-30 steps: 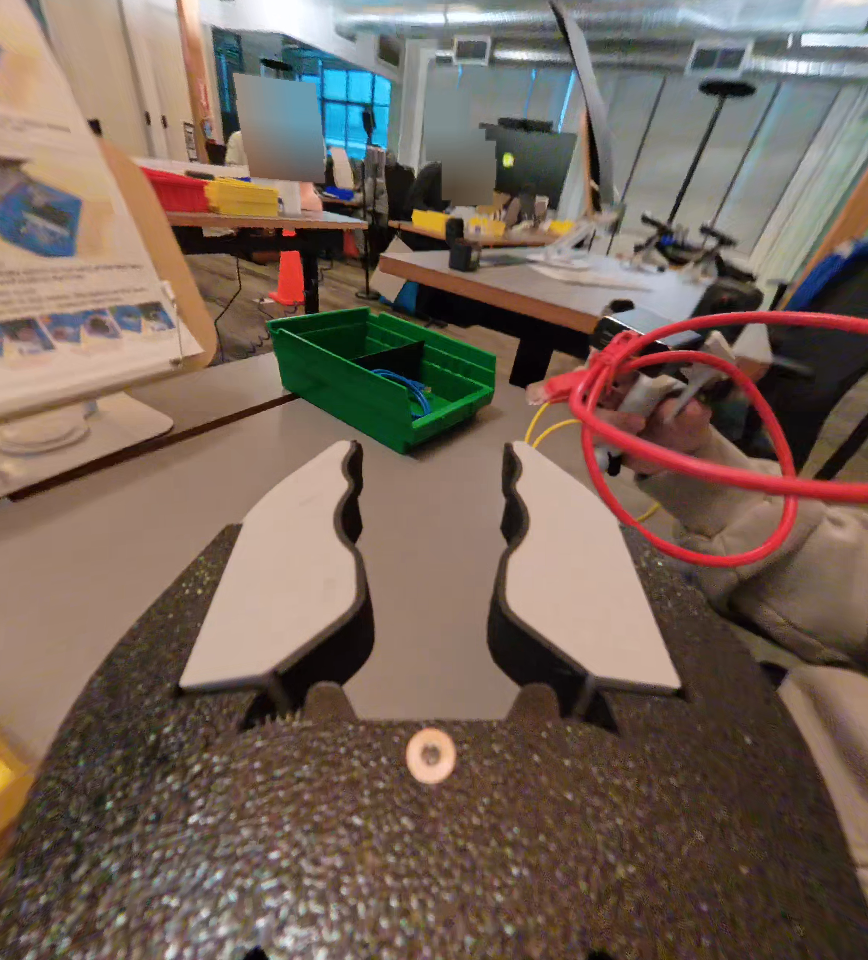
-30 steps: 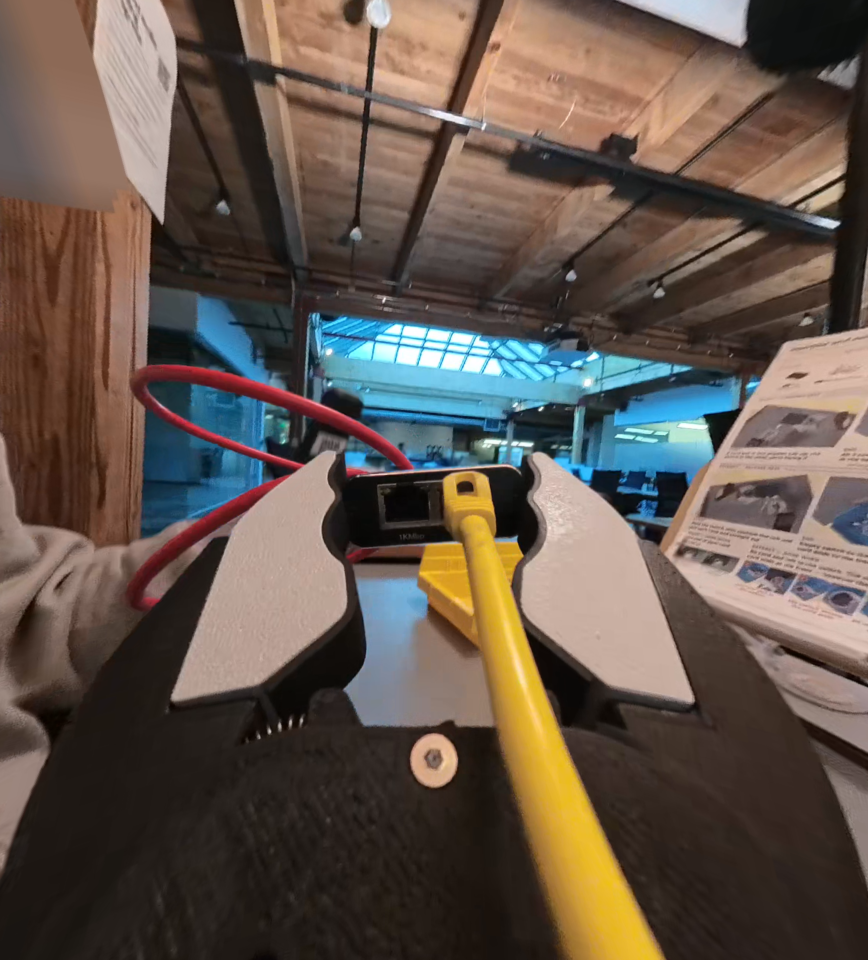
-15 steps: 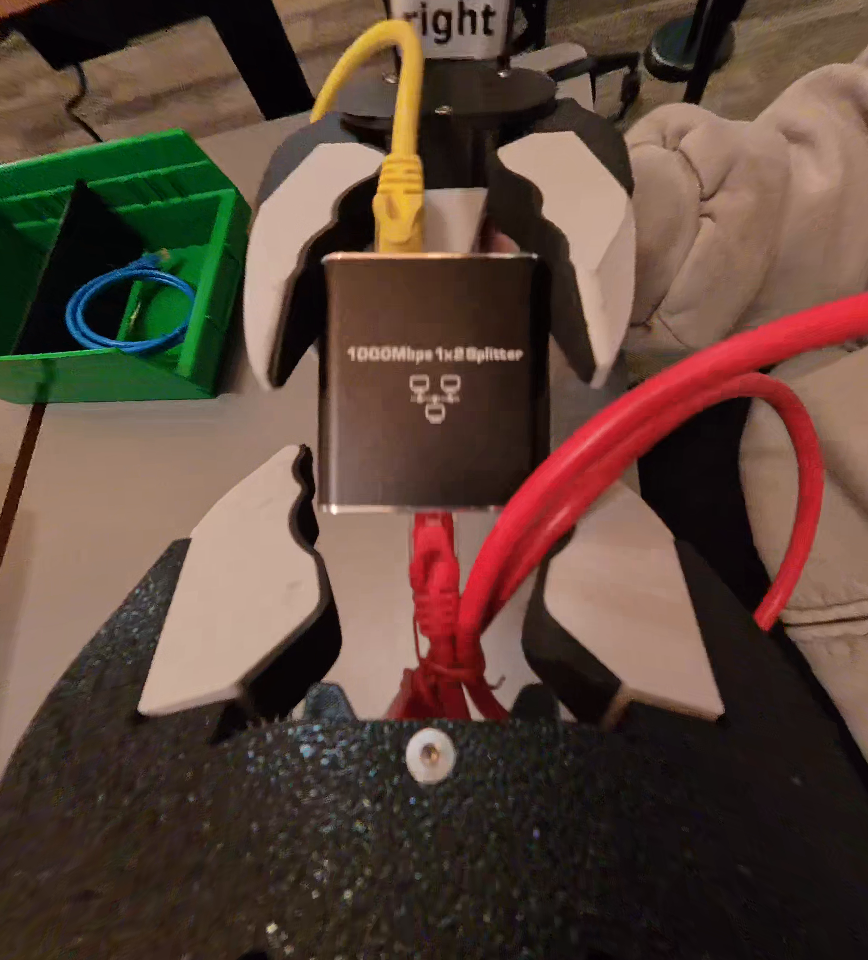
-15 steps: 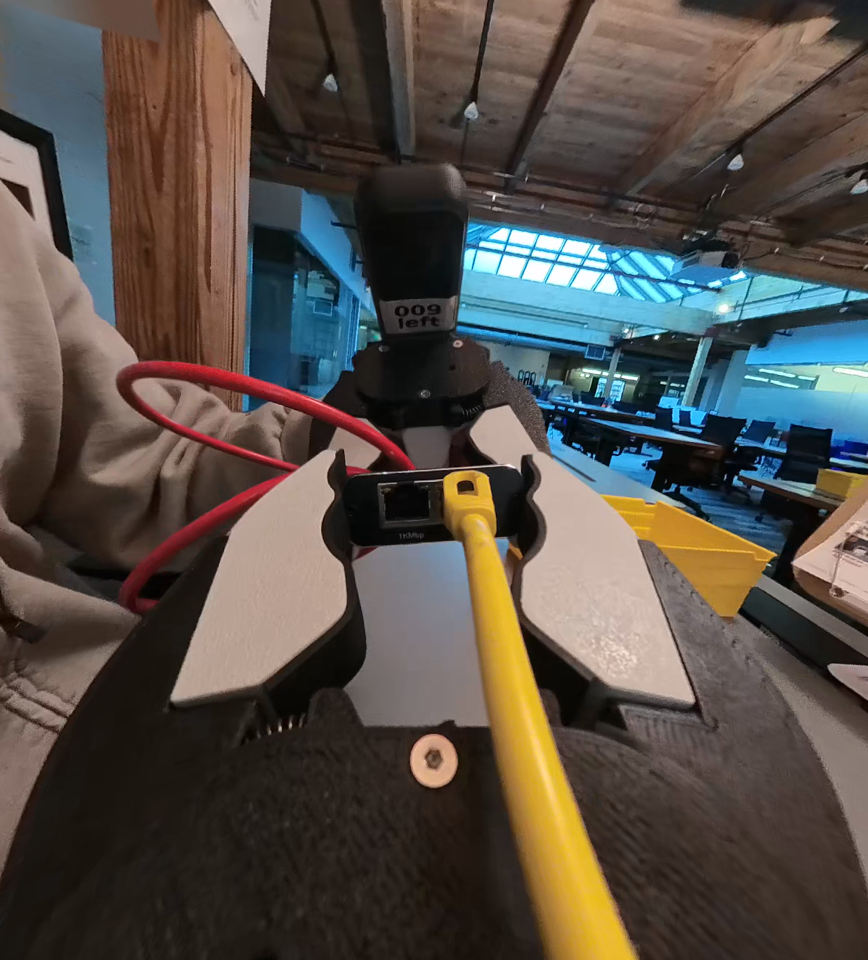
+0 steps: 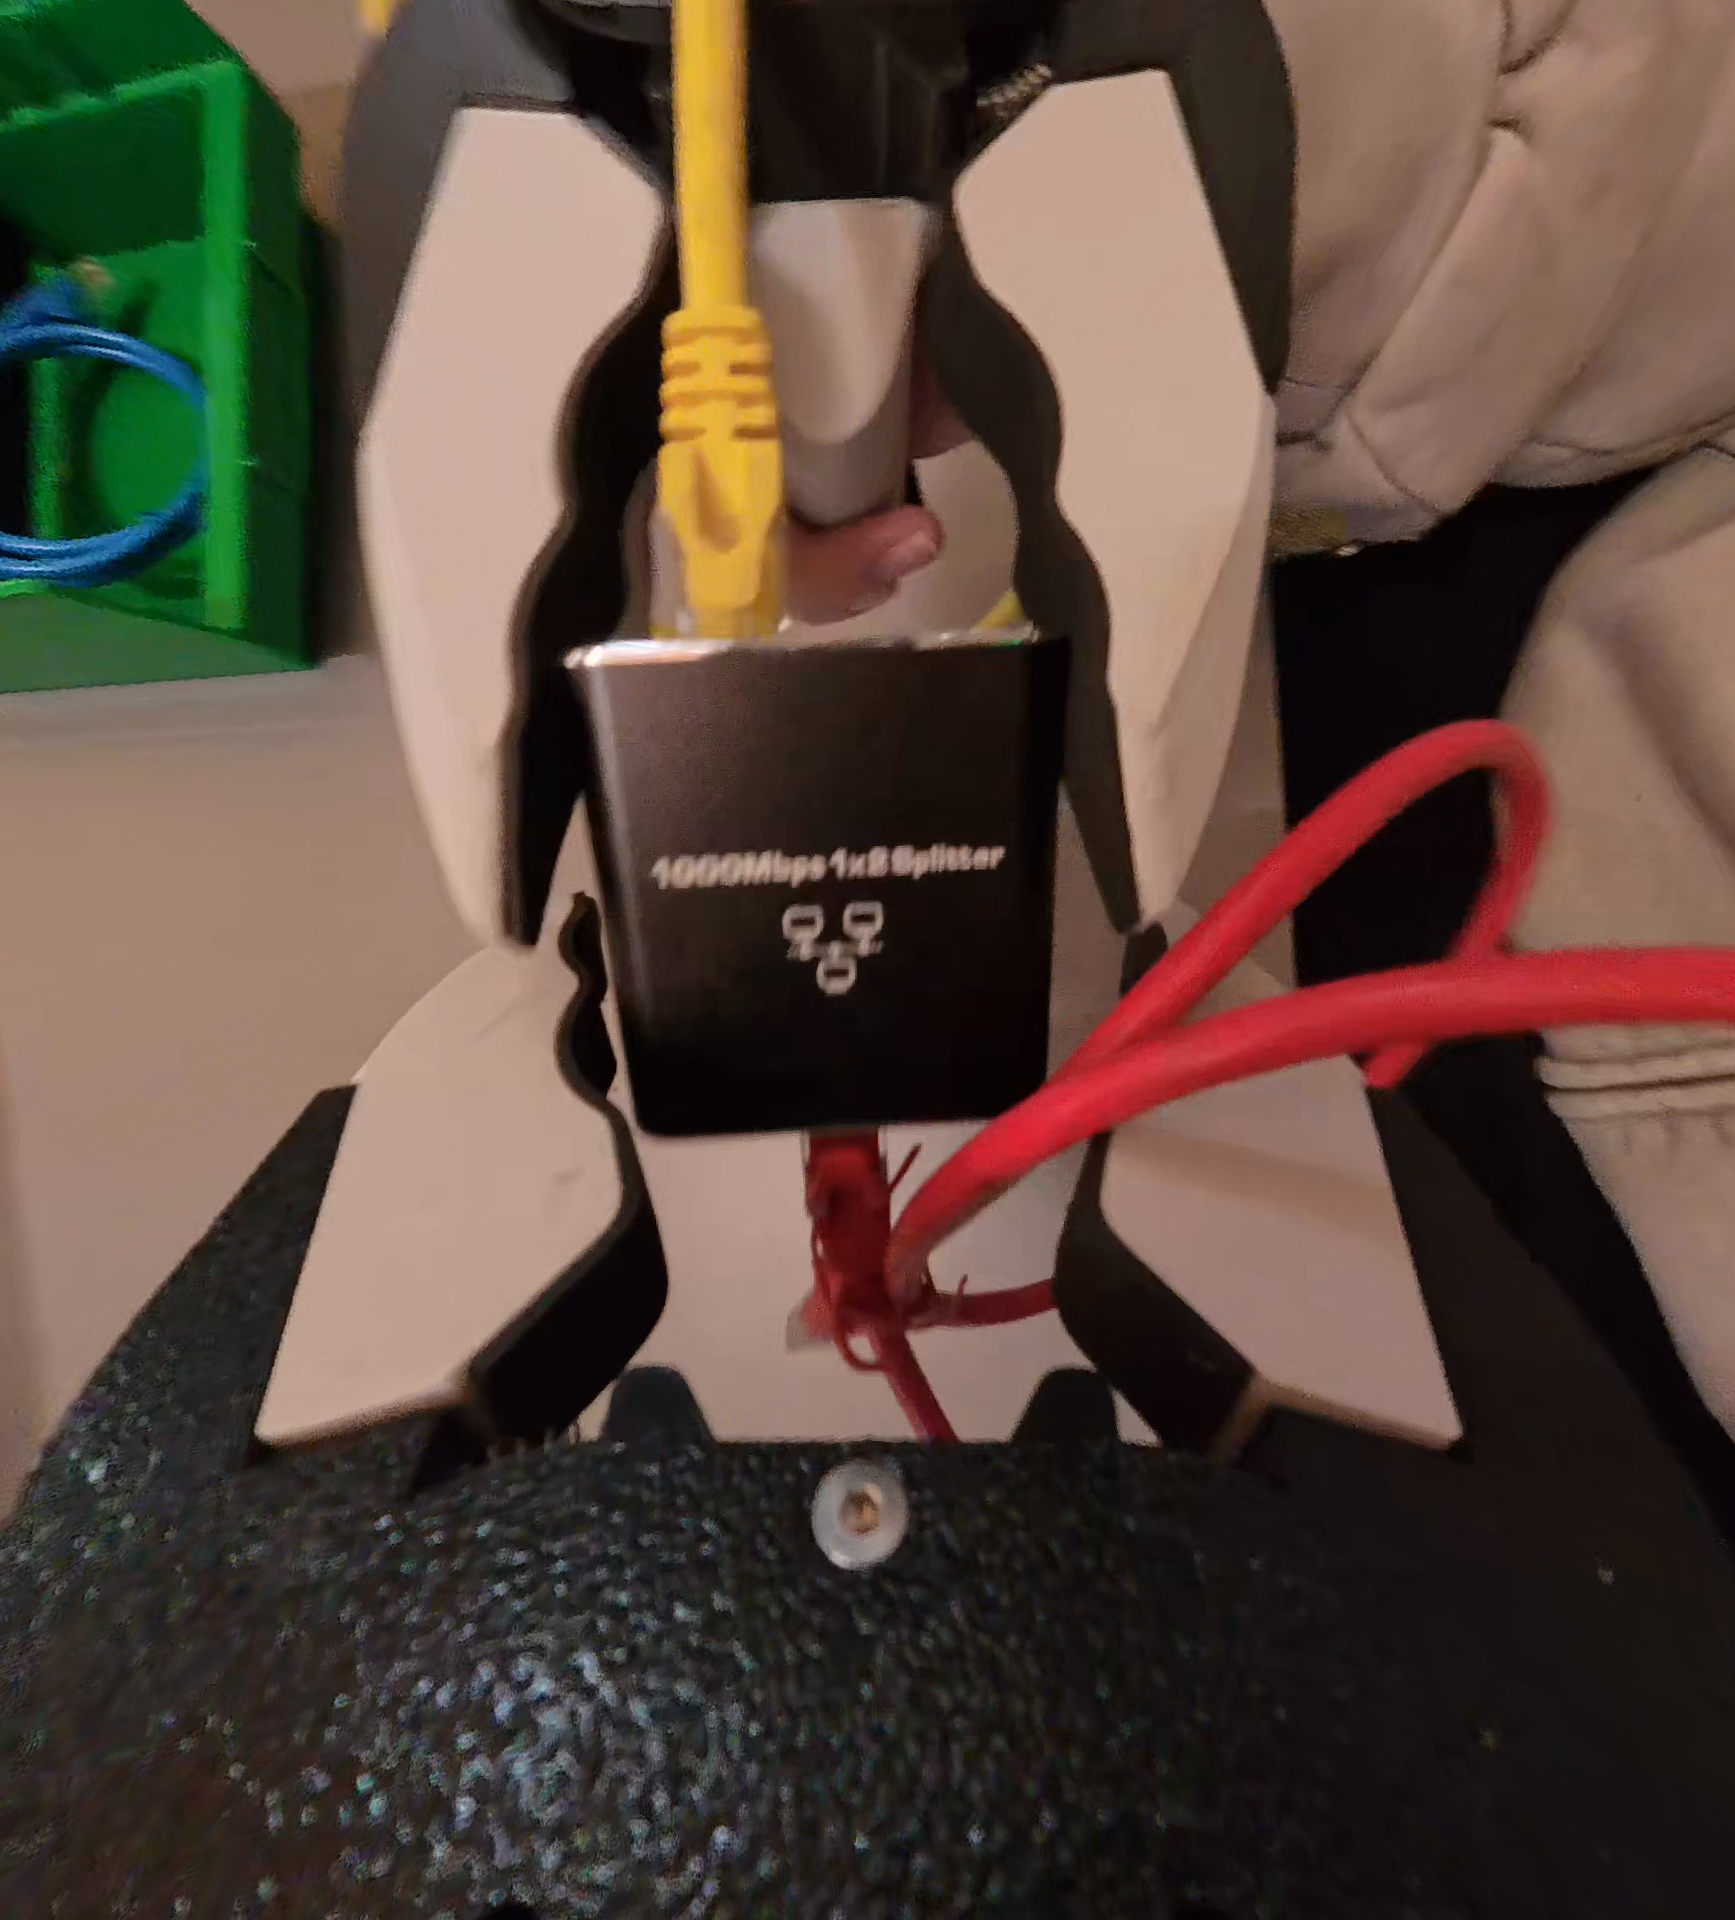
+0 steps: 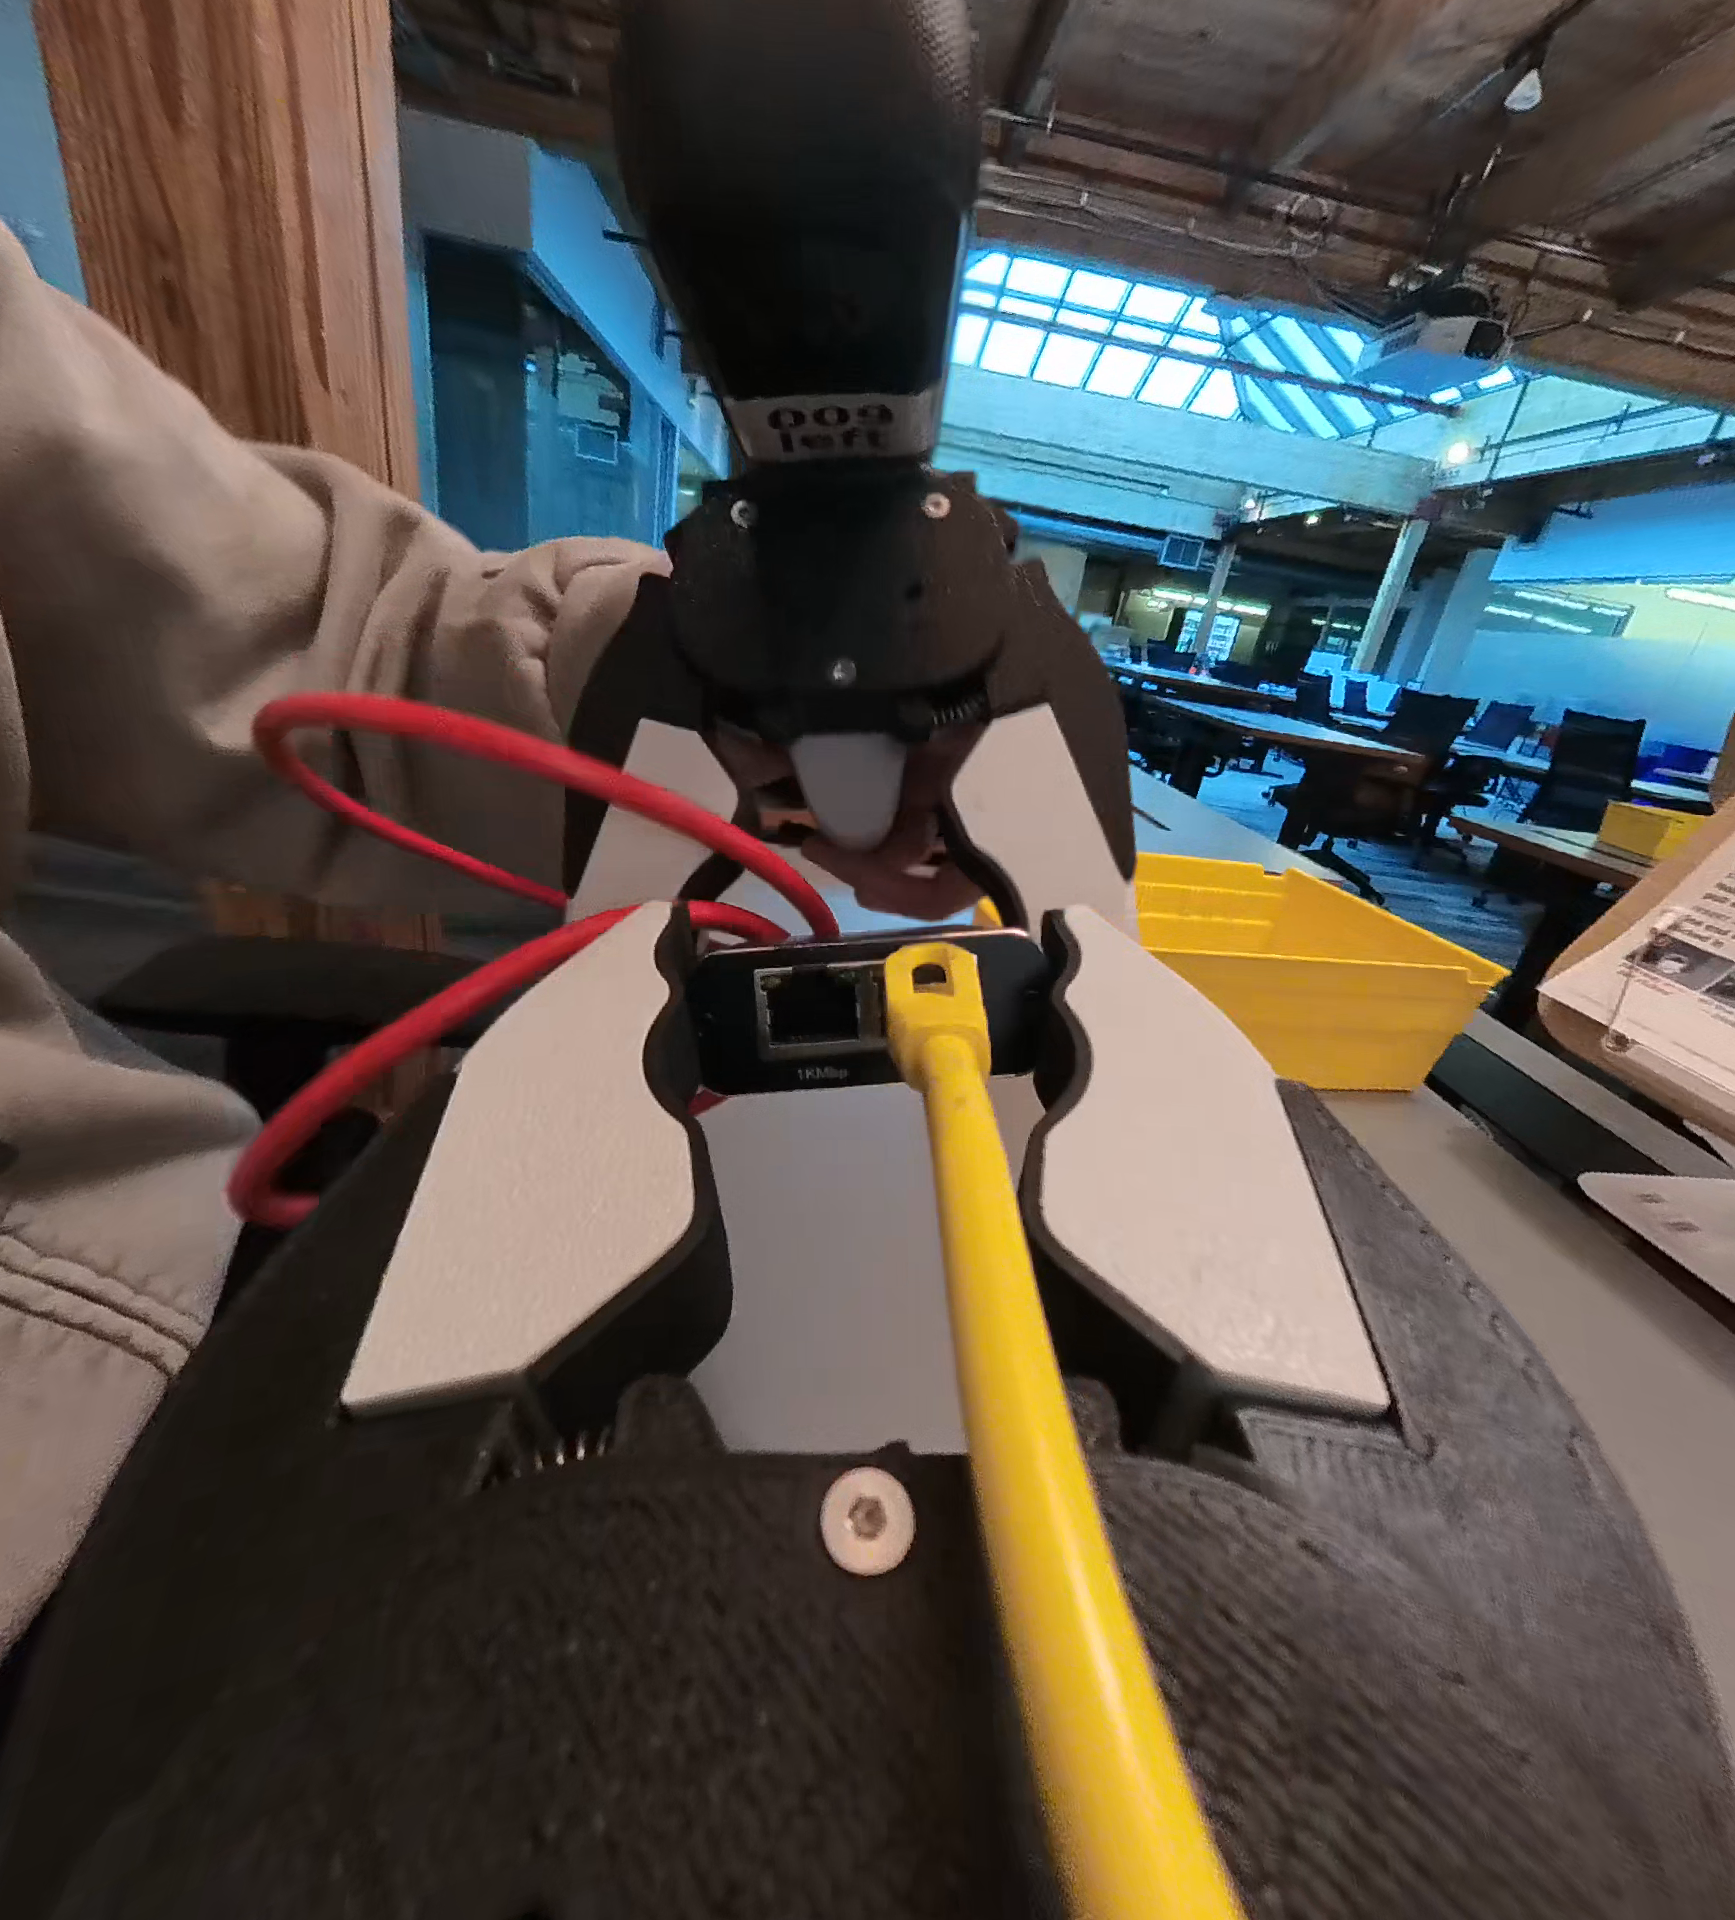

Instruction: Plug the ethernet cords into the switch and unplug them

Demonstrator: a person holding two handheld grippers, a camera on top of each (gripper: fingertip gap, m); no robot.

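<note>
Closer now, left hand-held gripper (image 5: 821,1039) gapes around switch (image 5: 821,883); right (image 6: 863,1023) clamps it above grey table (image 5: 167,883).

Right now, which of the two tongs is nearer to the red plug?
Left. The red plug lies between the left tongs' open fingers, at the switch's near end. The right tongs clamp the switch from the far end, where the yellow cord enters.

green bin (image 5: 167,208), yellow bin (image 6: 1289,977), wooden post (image 6: 229,229), instruction sheet (image 6: 1715,935)
</note>
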